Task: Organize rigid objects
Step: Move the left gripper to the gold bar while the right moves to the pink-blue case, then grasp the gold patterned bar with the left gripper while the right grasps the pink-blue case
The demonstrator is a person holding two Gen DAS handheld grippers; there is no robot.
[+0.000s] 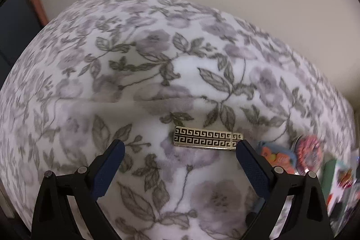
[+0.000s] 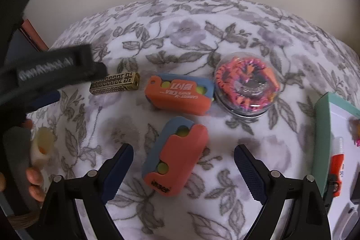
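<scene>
Where the floral blanket (image 2: 180, 21) covers the whole surface, every object rests on its soft fabric, and a plain pale wall rises behind its far edge. Largest of the things is a teal-edged box (image 2: 320, 145) at the blanket's right edge, with a red-and-white tube (image 2: 337, 170) lying inside it. Next in size, a round clear case (image 2: 246, 89) packed with pink and orange pieces sits right of centre, touching or just beside an orange-and-blue toy block (image 2: 180, 95) with white lettering. A second orange-and-blue block (image 2: 176, 159) lies nearer the front edge, between the fingers of the right gripper (image 2: 183, 156), which are spread wide and touch nothing. Smaller again, a gold bar with a Greek-key pattern (image 1: 207, 137) lies left of the lettered block, toward the blanket's left side. In the left wrist view the left gripper (image 1: 180, 145) hovers over the blanket with its fingers spread wide apart, and the bar's right end sits just beside the tip of the right finger (image 1: 249, 161); whether they touch I cannot tell. The right wrist view shows that gripper's black body above the bar's left end, blurred
</scene>
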